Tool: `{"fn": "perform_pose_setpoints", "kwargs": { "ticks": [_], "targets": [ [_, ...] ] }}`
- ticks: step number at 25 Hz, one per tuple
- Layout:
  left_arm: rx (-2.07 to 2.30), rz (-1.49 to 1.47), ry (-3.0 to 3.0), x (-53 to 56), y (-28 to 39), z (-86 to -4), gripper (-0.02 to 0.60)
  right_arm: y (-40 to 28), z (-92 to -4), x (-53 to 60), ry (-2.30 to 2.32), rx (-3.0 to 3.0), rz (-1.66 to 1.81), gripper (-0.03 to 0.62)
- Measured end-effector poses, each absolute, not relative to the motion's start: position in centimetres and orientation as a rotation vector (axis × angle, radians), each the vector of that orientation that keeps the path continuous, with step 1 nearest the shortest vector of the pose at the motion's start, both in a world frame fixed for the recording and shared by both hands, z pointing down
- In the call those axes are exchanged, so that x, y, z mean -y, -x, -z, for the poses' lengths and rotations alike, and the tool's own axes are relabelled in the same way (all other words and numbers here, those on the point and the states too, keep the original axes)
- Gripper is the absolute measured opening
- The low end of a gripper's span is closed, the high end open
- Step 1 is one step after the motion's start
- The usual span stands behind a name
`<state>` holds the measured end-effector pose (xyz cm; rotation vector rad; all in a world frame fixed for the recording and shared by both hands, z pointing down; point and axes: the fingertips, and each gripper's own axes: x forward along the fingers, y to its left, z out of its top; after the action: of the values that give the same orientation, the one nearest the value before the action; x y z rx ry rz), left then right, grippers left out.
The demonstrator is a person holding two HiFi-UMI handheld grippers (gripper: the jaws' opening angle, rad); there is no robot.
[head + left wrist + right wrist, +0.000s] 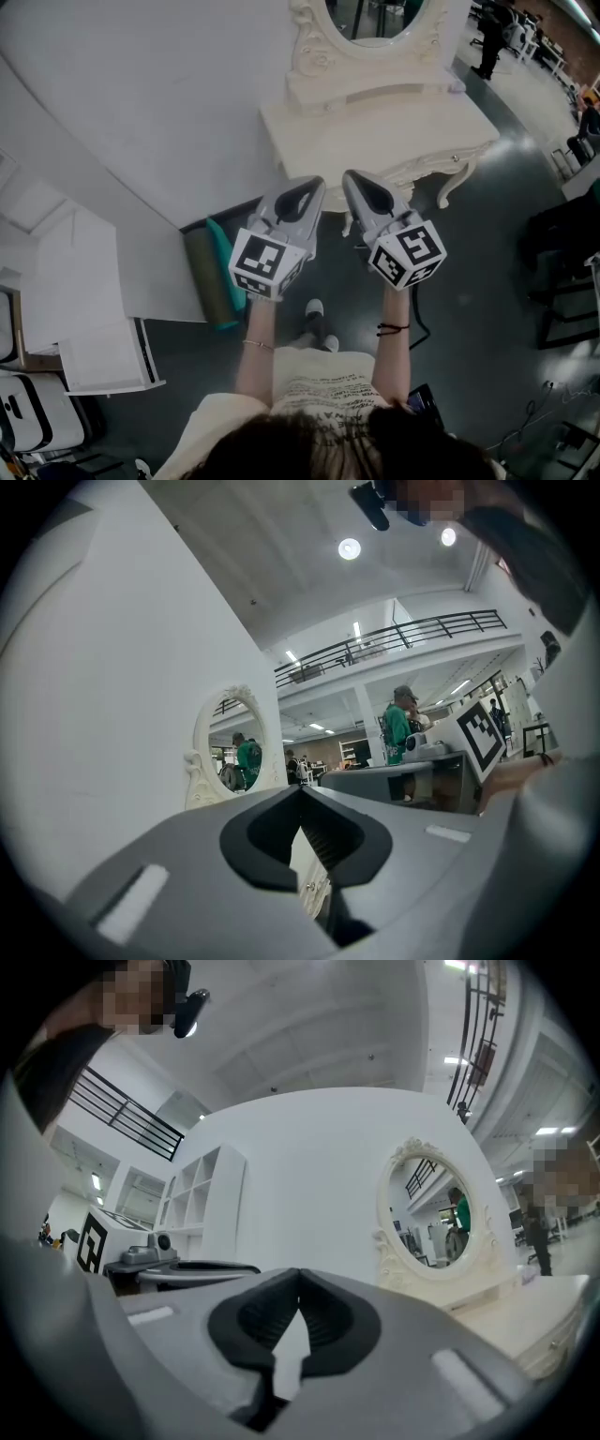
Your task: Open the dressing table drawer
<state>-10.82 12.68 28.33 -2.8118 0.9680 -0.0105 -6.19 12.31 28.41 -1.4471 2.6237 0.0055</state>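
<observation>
A cream dressing table (375, 131) with an oval mirror (375, 19) stands against the white wall, ahead of both grippers. Its carved front apron with a small knob (457, 157) faces me. My left gripper (317, 181) and right gripper (349, 175) are held side by side just short of the table's front edge, both shut with nothing between the jaws. In the left gripper view the left gripper (302, 787) has its tips together, and a drawer front with a knob (309, 888) shows through the gap below. The right gripper (300, 1272) points towards the wall beside the mirror (433, 1213).
A green rolled mat (217, 277) lies on the dark floor by the wall at my left. White shelving (94, 328) stands further left, and dark chairs (562, 272) are at the right. A person in green (398, 728) stands far off in the hall.
</observation>
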Motion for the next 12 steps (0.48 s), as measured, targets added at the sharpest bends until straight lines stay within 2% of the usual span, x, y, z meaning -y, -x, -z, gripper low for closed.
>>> {"fn": "perform_pose_setpoints", "kwargs": {
  "ticks": [12],
  "targets": [
    [-0.941,-0.003,2.865,-3.1,8.9,-29.0,-0.002,4.5,-29.6,-3.1,1.477,-2.624,0.072,0.003]
  ]
}}
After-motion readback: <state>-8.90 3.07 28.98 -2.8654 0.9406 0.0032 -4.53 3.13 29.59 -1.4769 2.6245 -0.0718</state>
